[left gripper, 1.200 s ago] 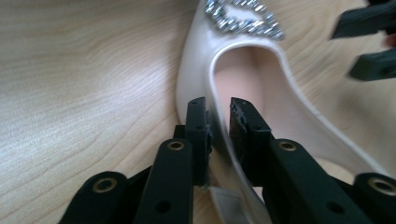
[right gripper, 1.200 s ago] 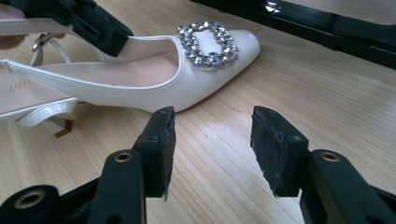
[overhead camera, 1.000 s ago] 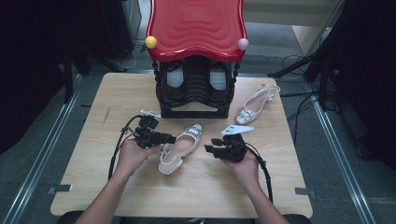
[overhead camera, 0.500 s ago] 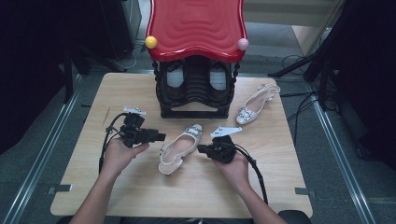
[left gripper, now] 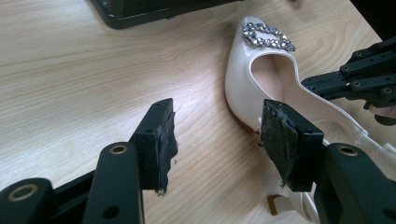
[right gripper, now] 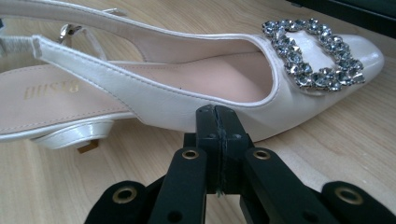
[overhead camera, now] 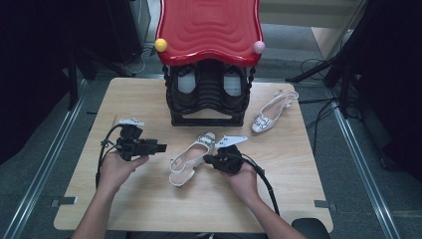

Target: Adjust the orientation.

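A white slingback shoe (overhead camera: 191, 157) with a jewelled buckle lies on the wooden table (overhead camera: 298, 189) in front of the rack. My left gripper (overhead camera: 161, 148) is to its left and apart from it. Its jaws have just been opening, and in the left gripper view the left gripper (left gripper: 217, 140) has nothing between its pads, with the shoe (left gripper: 261, 70) beyond the right pad. My right gripper (overhead camera: 206, 159) is at the shoe's right side. In the right gripper view the right gripper (right gripper: 217, 114) is shut on nothing, its tips close against the shoe (right gripper: 187, 70); I cannot tell if they touch.
A black shoe rack (overhead camera: 208, 97) with a red wavy top (overhead camera: 209, 27) stands at the table's back middle, dark shoes inside. A second white shoe (overhead camera: 271, 112) lies to its right. Cables trail from both grippers toward the front edge.
My left gripper drew away leftward from the shoe and its jaws opened. My right gripper moved left up to the shoe's side and closed its jaws.
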{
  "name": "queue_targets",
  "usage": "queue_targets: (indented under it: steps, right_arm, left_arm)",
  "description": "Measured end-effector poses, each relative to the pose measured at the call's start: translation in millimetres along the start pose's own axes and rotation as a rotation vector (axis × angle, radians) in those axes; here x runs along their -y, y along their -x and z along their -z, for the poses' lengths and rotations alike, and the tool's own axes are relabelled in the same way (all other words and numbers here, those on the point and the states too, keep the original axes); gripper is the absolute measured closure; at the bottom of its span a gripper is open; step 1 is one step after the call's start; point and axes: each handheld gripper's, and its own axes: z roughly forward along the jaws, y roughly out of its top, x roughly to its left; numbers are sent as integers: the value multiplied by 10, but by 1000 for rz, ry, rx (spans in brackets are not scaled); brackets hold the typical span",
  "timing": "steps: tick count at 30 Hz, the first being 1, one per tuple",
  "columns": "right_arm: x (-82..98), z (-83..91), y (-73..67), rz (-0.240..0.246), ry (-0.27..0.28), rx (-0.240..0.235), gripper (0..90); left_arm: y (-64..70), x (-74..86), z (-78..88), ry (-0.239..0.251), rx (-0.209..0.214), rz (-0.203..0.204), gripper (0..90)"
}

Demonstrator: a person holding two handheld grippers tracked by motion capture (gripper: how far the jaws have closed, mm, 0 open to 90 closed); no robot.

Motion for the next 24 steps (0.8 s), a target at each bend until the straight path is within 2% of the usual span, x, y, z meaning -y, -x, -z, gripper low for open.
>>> queue_targets:
  steps: [9,18,21,24]
  right_arm:
    - [-37,-26,79,-4,-3,13,892]
    - [-93,-52,178,4,-17,46,881]
    - [-107,-89,205,-17,-16,36,893]
    - [-121,-98,213,-17,-17,33,900]
  left_arm:
    - [-64,67,33,5,-6,23,453]
    - [-67,71,32,8,-1,20,448]
    - [-80,68,26,6,1,19,447]
    - [-99,61,10,4,1,20,444]
